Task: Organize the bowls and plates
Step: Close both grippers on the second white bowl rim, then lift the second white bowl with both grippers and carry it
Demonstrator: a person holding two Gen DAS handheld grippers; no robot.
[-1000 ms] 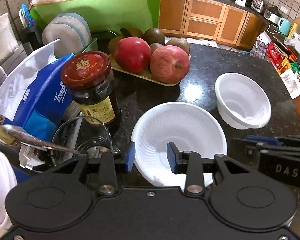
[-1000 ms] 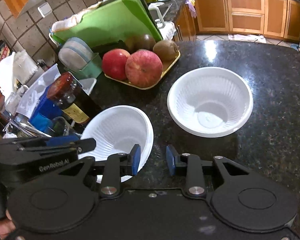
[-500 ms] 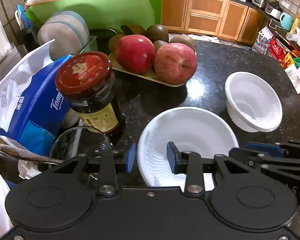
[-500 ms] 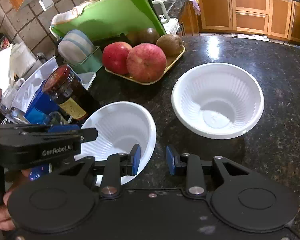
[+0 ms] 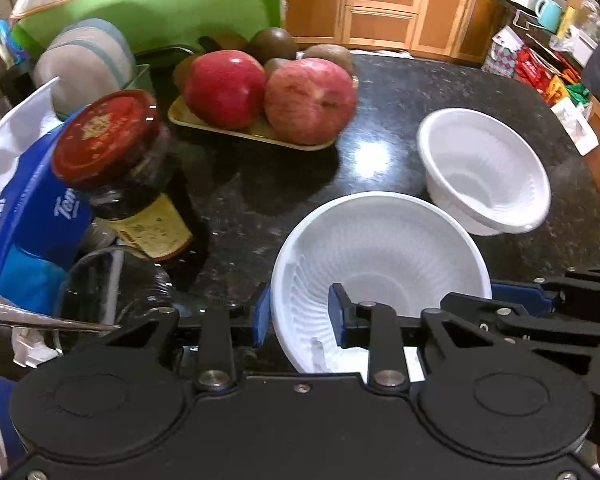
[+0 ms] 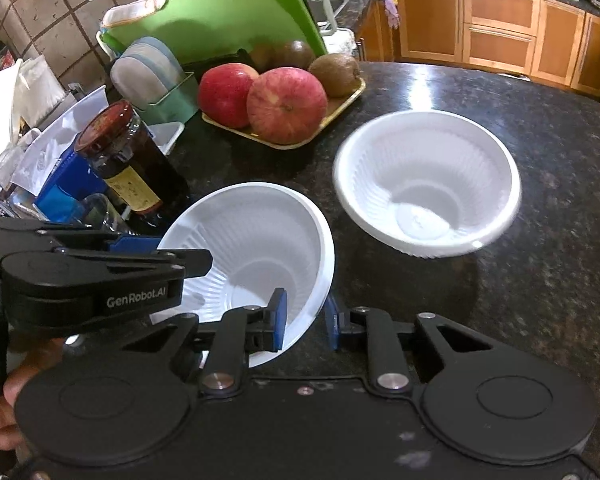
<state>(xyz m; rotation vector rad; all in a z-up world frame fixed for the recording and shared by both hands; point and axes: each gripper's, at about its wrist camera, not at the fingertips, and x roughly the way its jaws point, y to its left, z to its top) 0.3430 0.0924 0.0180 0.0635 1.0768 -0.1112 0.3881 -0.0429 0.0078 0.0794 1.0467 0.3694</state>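
Two white bowls are sitting empty on the dark surface: the near bowl is tilting between my two tongs, the far bowl is resting upright well apart, to its right. A yellow tray behind them is carrying apples and kiwis, and a dark jar is standing to the left. My left tongs are straddling the near bowl's rim, not clenched. My right tongs are likewise straddling its opposite rim, partly spread, with a gap showing.
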